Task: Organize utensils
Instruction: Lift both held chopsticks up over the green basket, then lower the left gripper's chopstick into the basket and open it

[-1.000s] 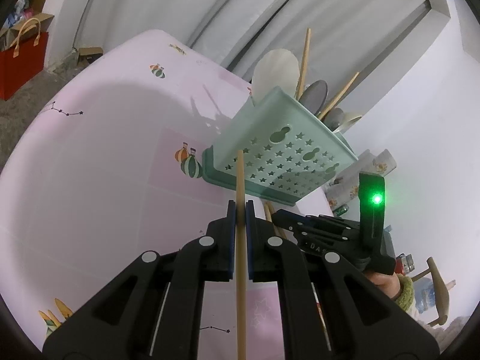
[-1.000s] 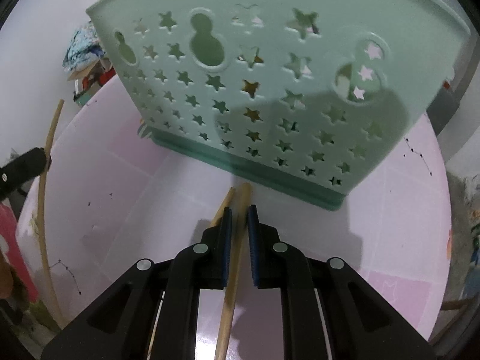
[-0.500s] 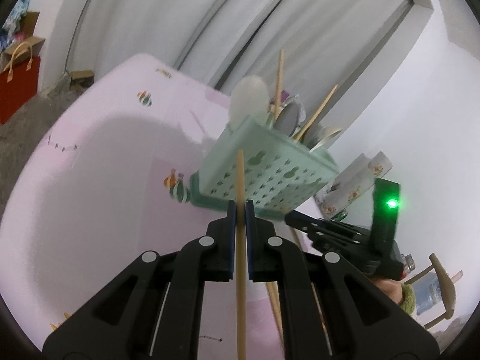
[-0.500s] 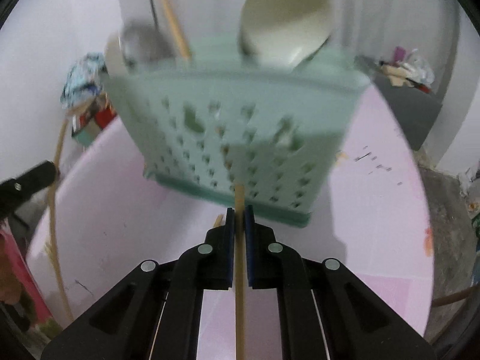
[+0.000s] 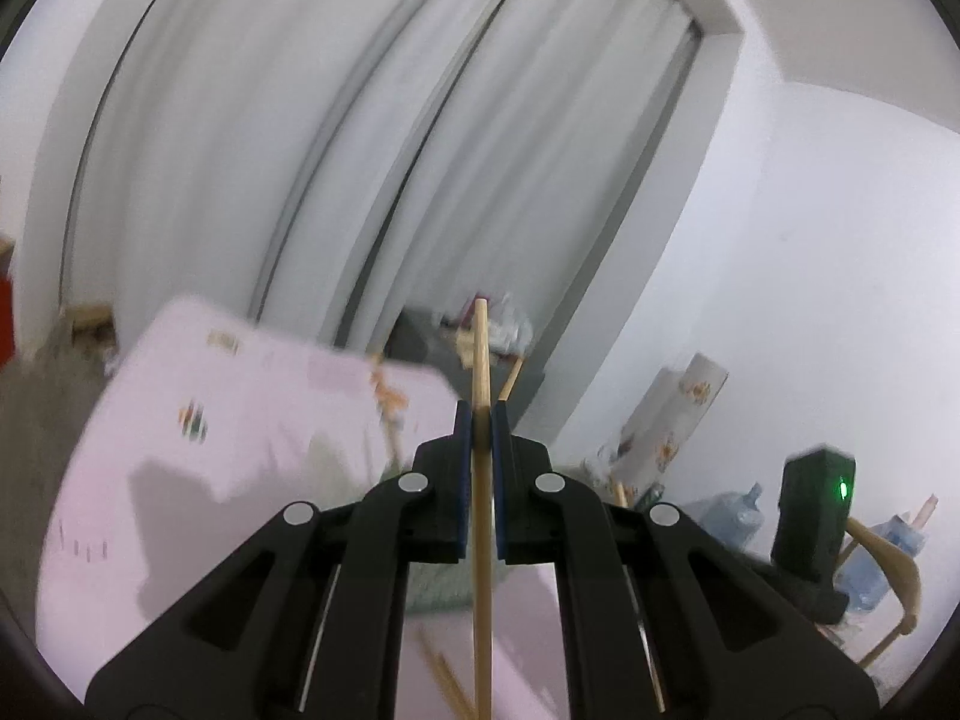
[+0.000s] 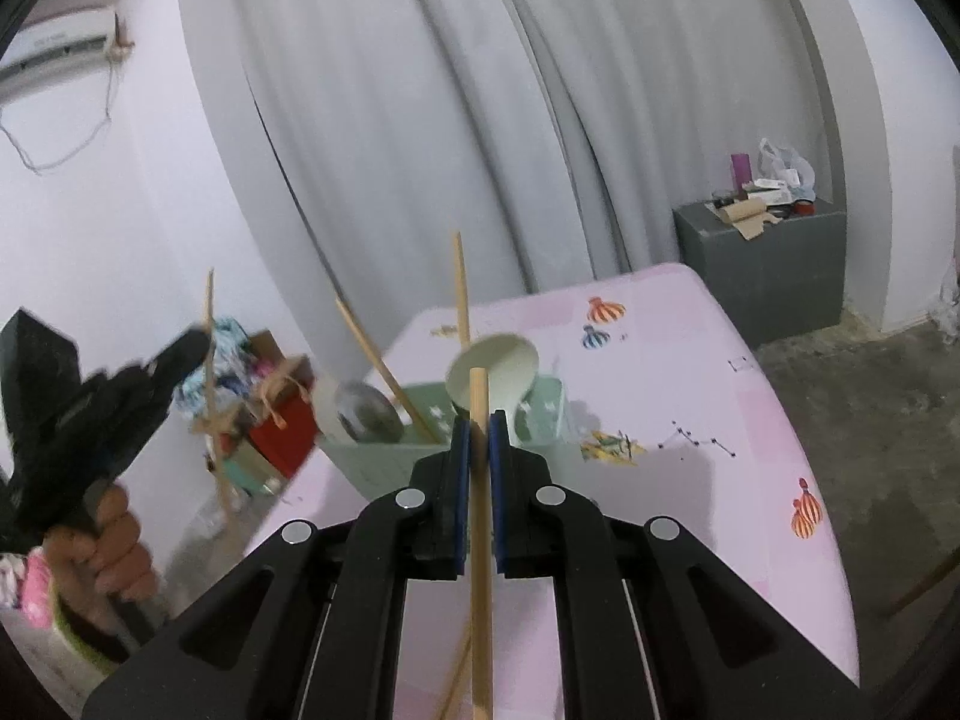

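Chopsticks were the matter in hand: one wooden chopstick (image 5: 480, 516) sat pinched between the closed pads of the left gripper (image 5: 478, 438), its tip poking past them; a second chopstick (image 6: 480, 516) was clamped the same way in the right gripper (image 6: 478, 444). Both grippers hung above the mint-green utensil basket (image 6: 384, 468), clear of its rim. The basket stood on the pink table (image 6: 690, 420), well in from the far edge, with bare cloth open to its right. Counted in the basket: three upright chopsticks, one white spoon (image 6: 498, 369), one metal spoon (image 6: 366, 414). Two more sticks lay on the table nearer than the basket, partly hidden. A hand (image 6: 105, 546) gripped the left tool's handle.
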